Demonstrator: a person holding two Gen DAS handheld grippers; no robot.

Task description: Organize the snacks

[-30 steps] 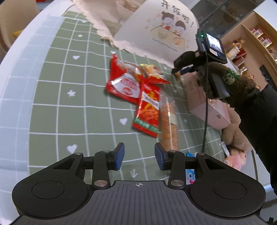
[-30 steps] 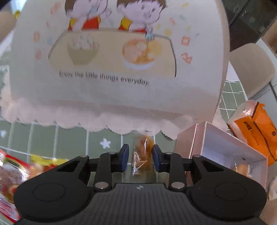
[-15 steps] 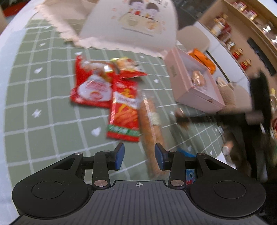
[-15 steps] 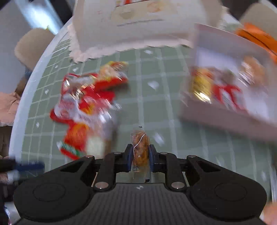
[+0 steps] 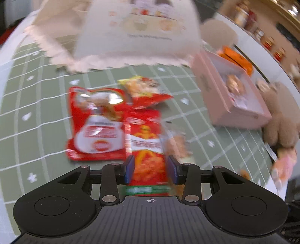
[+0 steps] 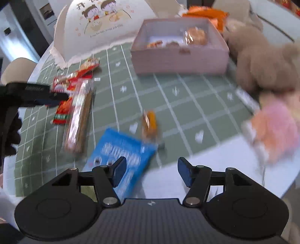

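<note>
In the left wrist view my left gripper (image 5: 150, 168) is open, its pads on either side of a narrow red-orange snack packet (image 5: 145, 148) lying on the green mat. A wider red packet (image 5: 96, 125), a yellow-red packet (image 5: 145, 90) and a long clear biscuit tube (image 5: 178, 142) lie beside it. In the right wrist view my right gripper (image 6: 151, 173) is open and empty above a blue packet (image 6: 121, 159). A small orange wrapped snack (image 6: 149, 123) lies on the mat beyond it. The pink box (image 6: 180, 58) holds a few snacks.
A white food cover with a cartoon print (image 6: 97, 30) stands at the back. Plush toys (image 6: 262, 63) sit right of the pink box, at the table's edge. An orange packet (image 6: 206, 13) lies behind the box. The left gripper's arm (image 6: 28, 93) shows at the left.
My right gripper has let go of the small orange snack, opened wide and pulled back. My left gripper has moved forward and down over the narrow red-orange packet.
</note>
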